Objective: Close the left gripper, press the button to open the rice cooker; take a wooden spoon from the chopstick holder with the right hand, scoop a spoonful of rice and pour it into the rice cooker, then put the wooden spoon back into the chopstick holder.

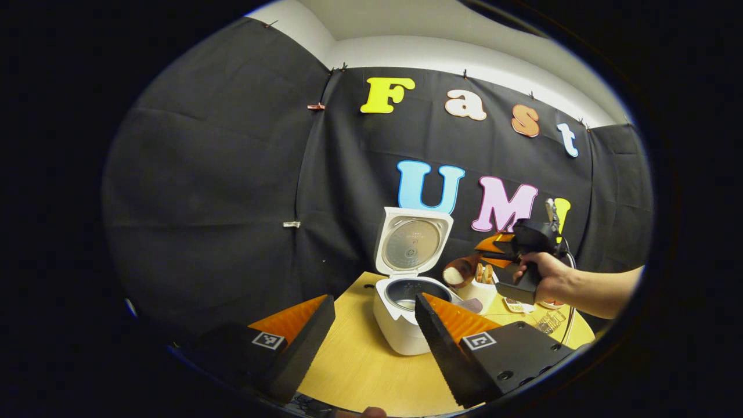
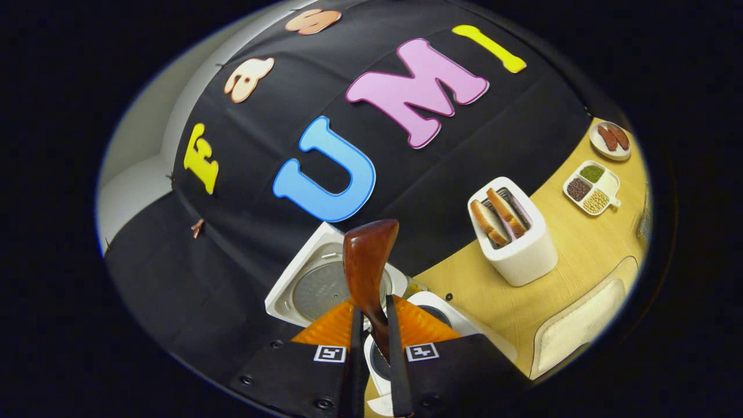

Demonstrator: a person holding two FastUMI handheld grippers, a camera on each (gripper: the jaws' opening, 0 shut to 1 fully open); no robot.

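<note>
- Right gripper [image 2: 371, 325] clamps the wooden spoon [image 2: 367, 273] by its handle, bowl tipped over the open rice cooker [image 1: 406, 316] just below it.
- Left gripper [image 1: 371, 342] hangs wide open and empty, the cooker just ahead.
- Chopstick holder [image 2: 516, 238] stands right of the right gripper.

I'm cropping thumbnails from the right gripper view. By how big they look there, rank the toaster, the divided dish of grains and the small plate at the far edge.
1. toaster, clearly largest.
2. divided dish.
3. small plate, slightly smaller; it lies farther off, so true size is unsure.
</note>
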